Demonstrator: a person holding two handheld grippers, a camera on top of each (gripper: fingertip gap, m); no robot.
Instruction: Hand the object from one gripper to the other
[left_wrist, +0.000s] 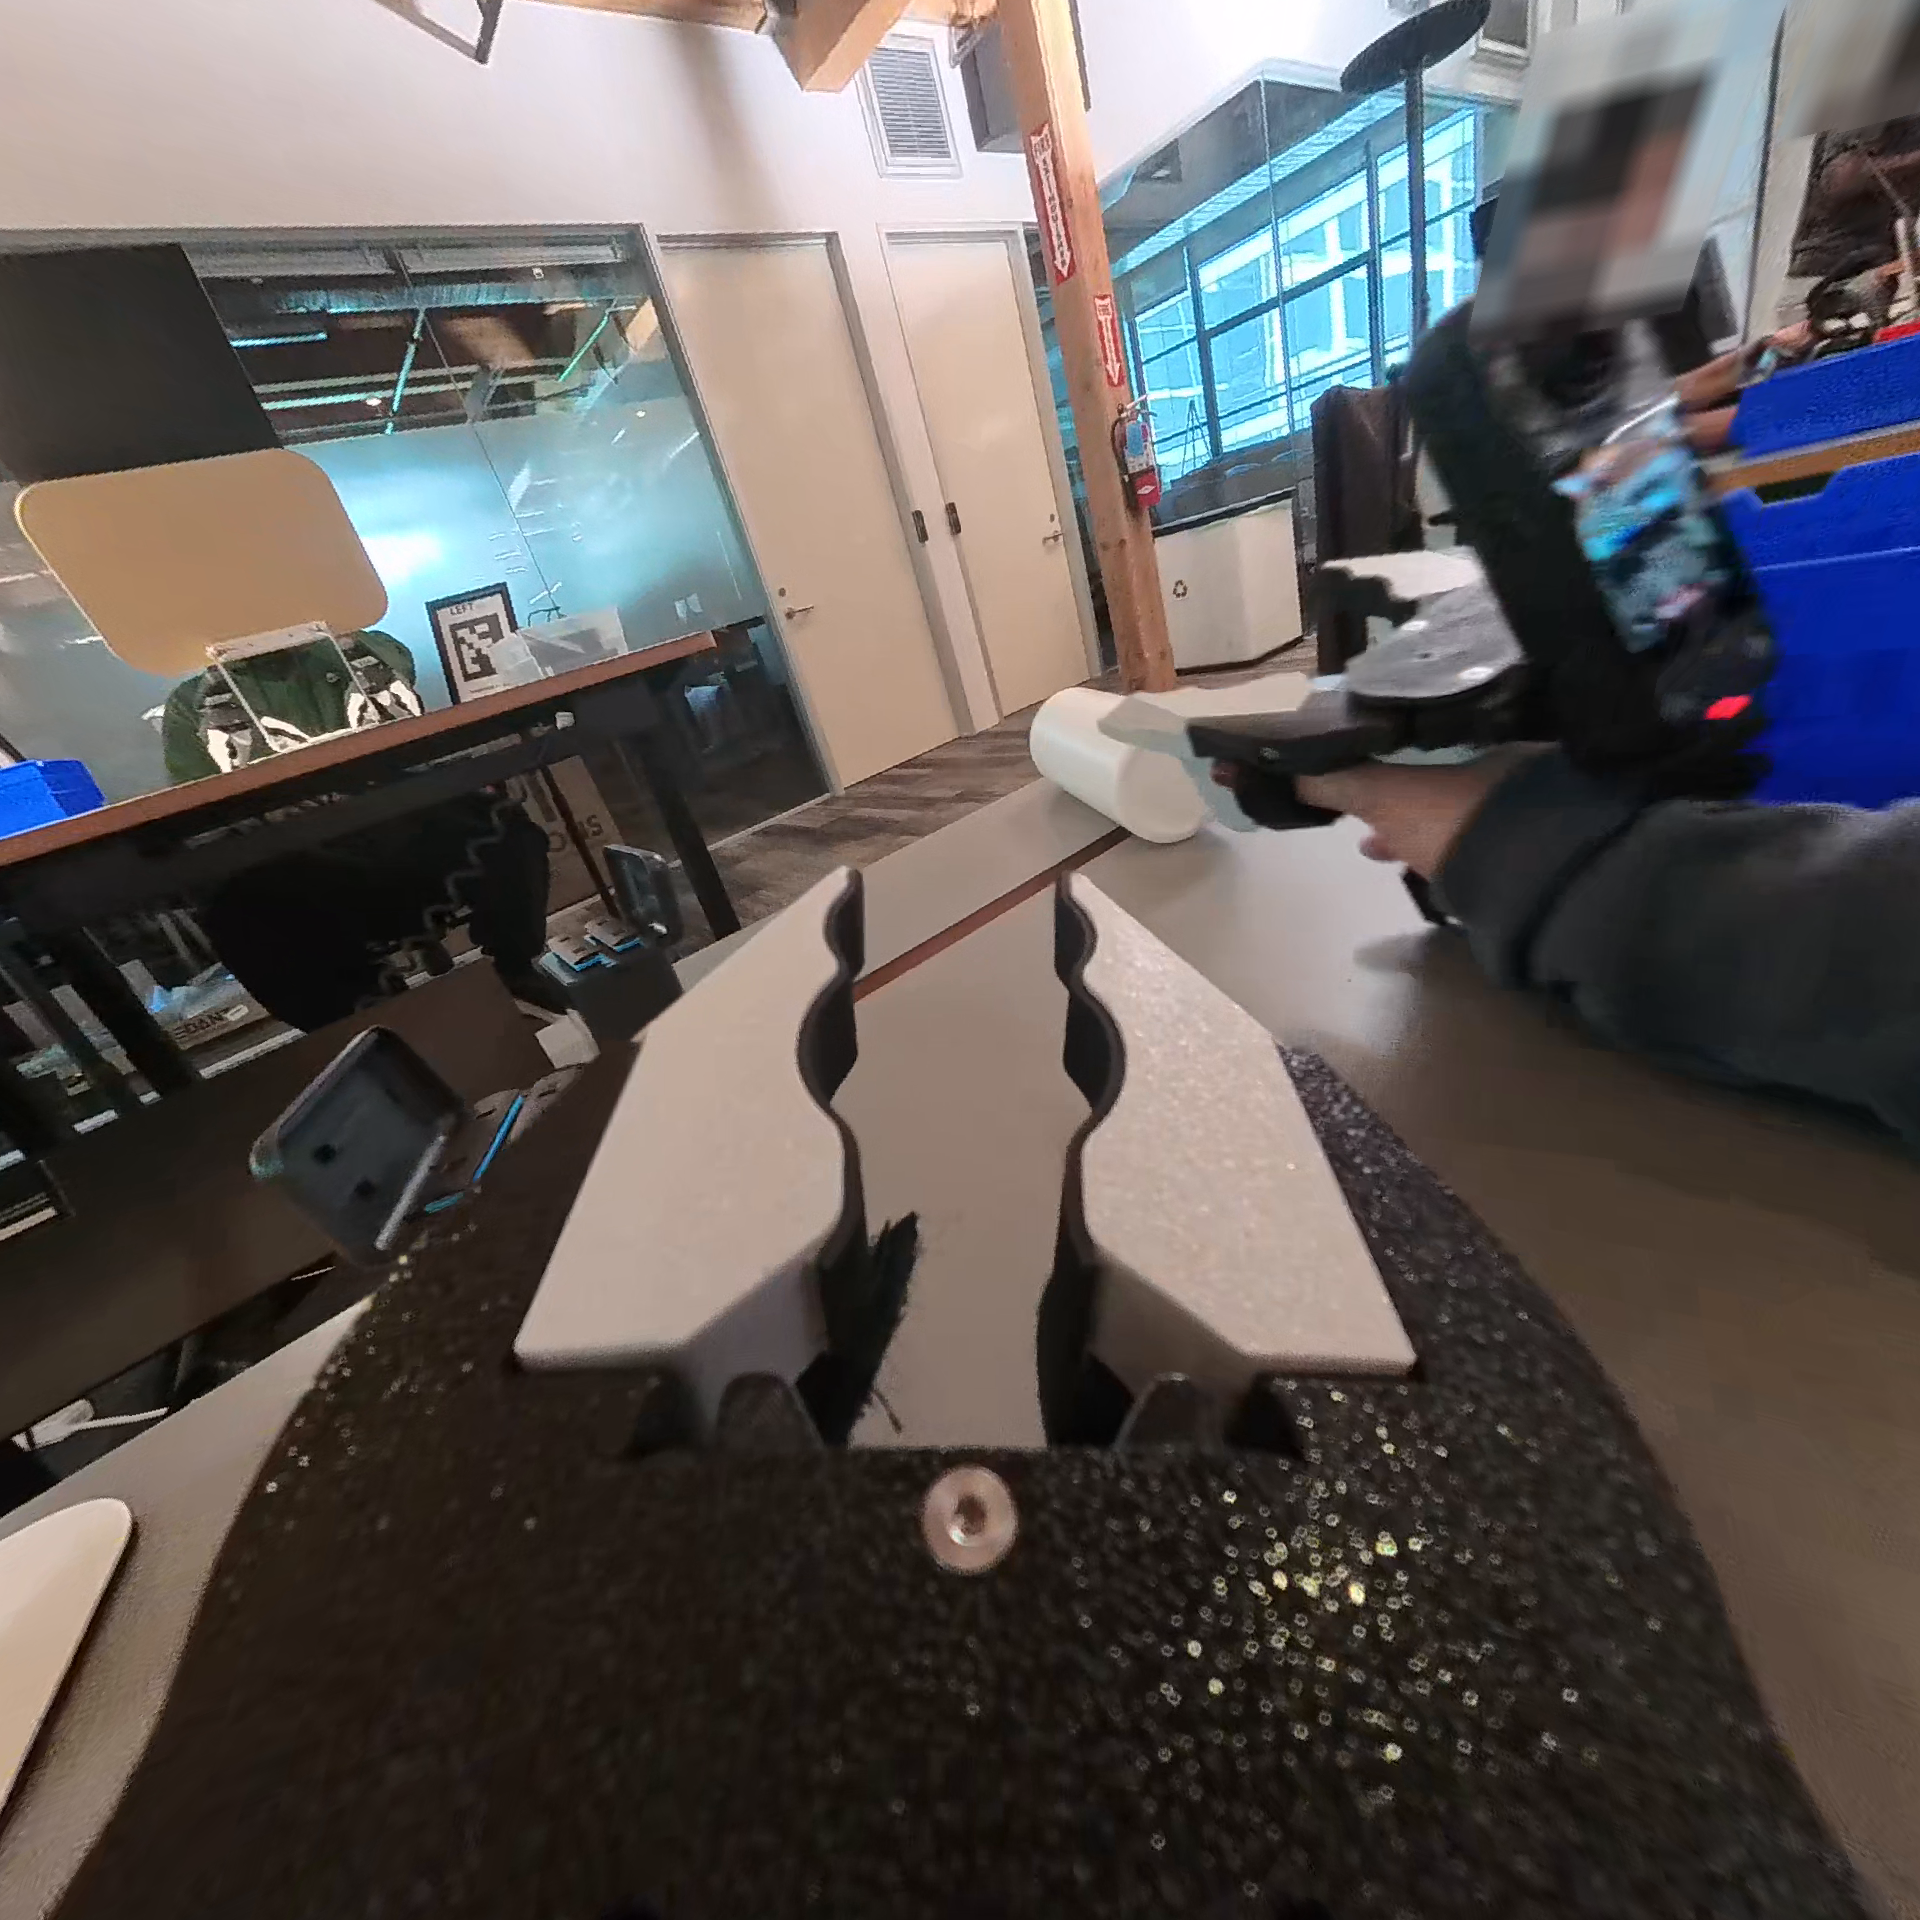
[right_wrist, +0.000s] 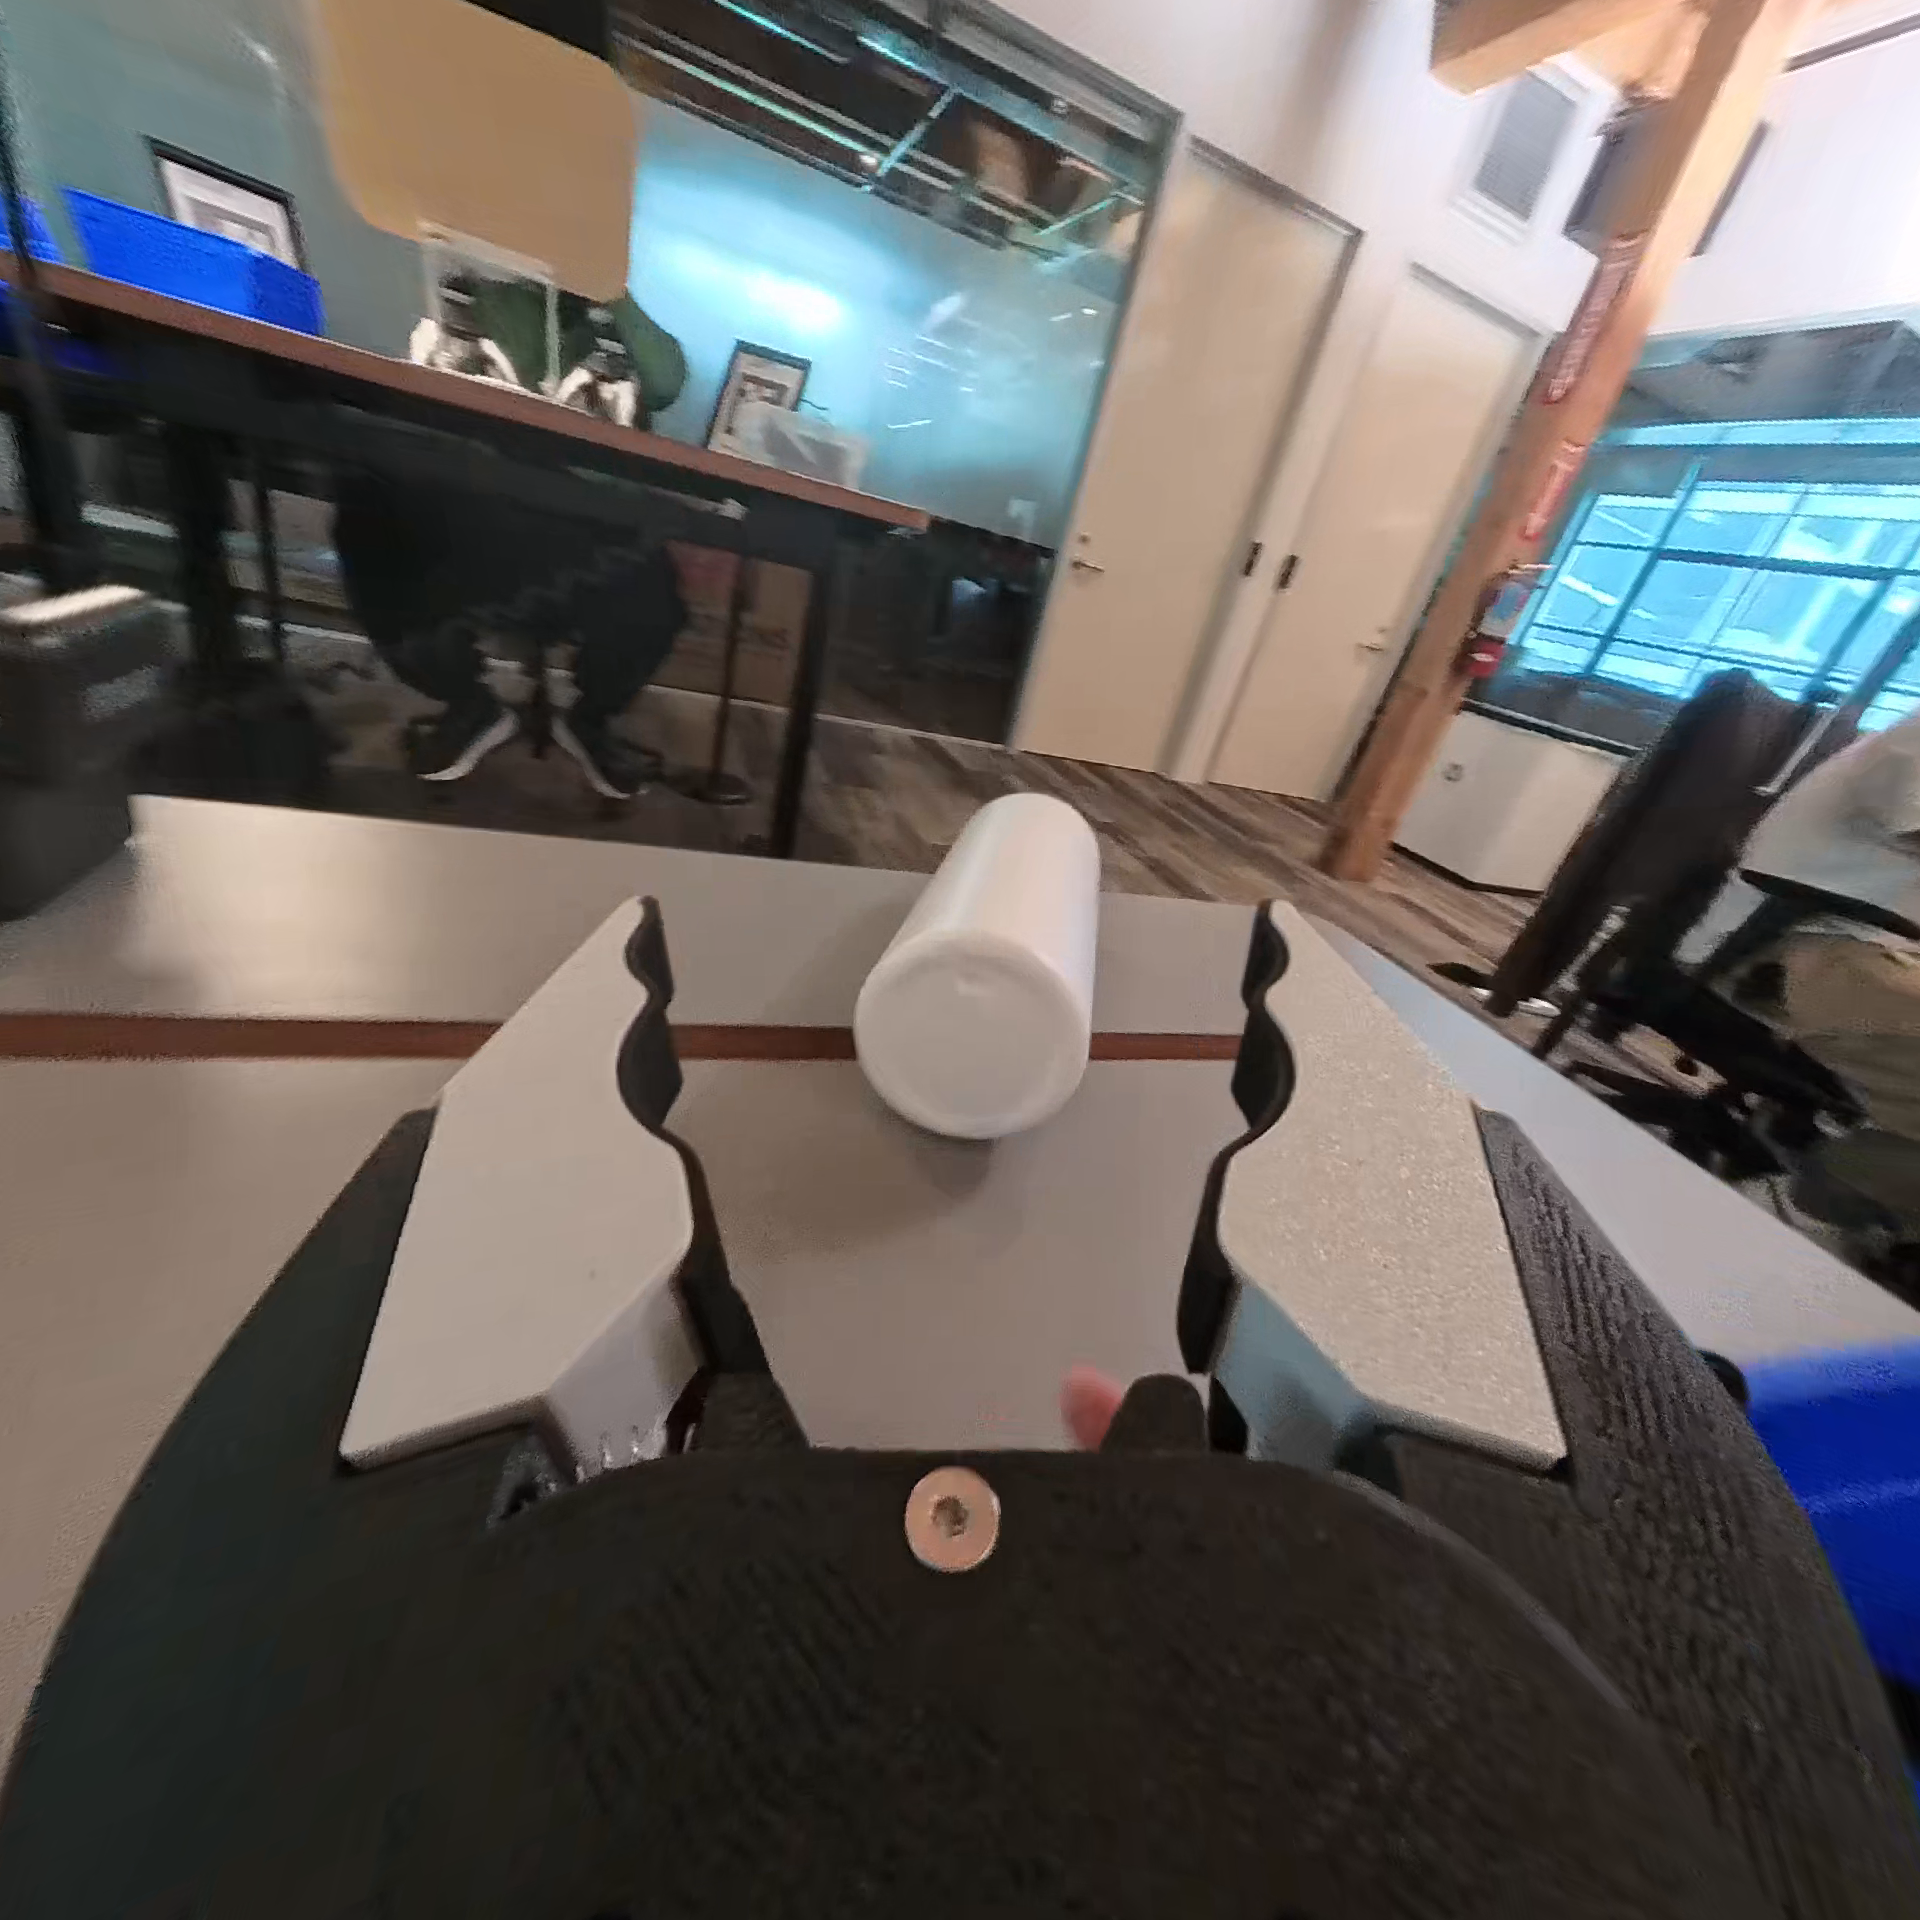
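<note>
A white cylinder (right_wrist: 977, 997) lies on its side on the grey table (right_wrist: 312, 1143), across the brown seam. My right gripper (right_wrist: 954, 920) is open wide, low over the table. The cylinder's near end sits between its fingertips and touches neither finger. In the left wrist view the cylinder (left_wrist: 1091, 748) lies far ahead to the right, with the right gripper (left_wrist: 1164, 764) reaching around it from the right, held by a hand in a dark sleeve. My left gripper (left_wrist: 961, 914) is open with a narrow gap and holds nothing. It stays well short of the cylinder.
Blue bins (left_wrist: 1829, 582) stand at the right. Small grey camera cases (left_wrist: 364, 1143) sit at the table's left edge. A flat white object (left_wrist: 52, 1610) lies at the near left. Another desk (right_wrist: 520, 416) with a seated person is beyond the table, and an office chair (right_wrist: 1662, 883) is at the right. My left tips are roughly 25 cm from the flat white object (left_wrist: 52, 1610).
</note>
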